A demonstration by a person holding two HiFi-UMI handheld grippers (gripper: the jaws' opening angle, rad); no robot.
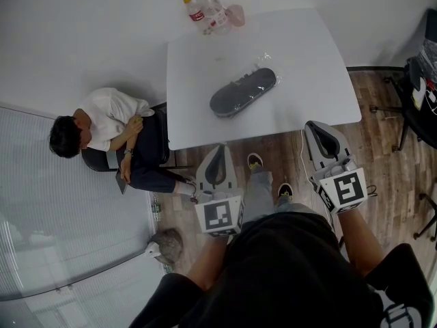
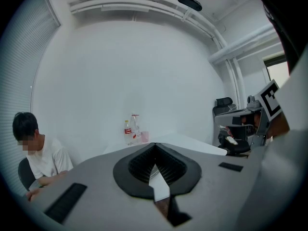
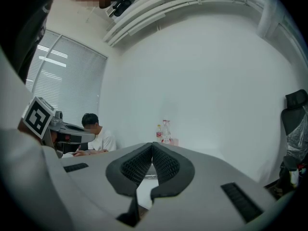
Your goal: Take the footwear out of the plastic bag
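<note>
Two empty pairs of jaws are pressed together, left gripper [image 1: 220,147] and right gripper [image 1: 311,124], with the shoe [image 1: 244,91] in its plastic bag [image 1: 263,61] lying on the table [image 1: 198,63] ahead and between them, so both should open before reaching.

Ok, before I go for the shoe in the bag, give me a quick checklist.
1. Shoe inside plastic bag on table: ok.
2. Left gripper open to grasp: not ok, shut, empty.
3. Right gripper open: not ok, shut, empty.
4. Grippers at the bag: not ok, both near the table's front edge.
5. Bottles clear of bag: ok, at far edge.
6. Bag's opening found: cannot tell.
</note>
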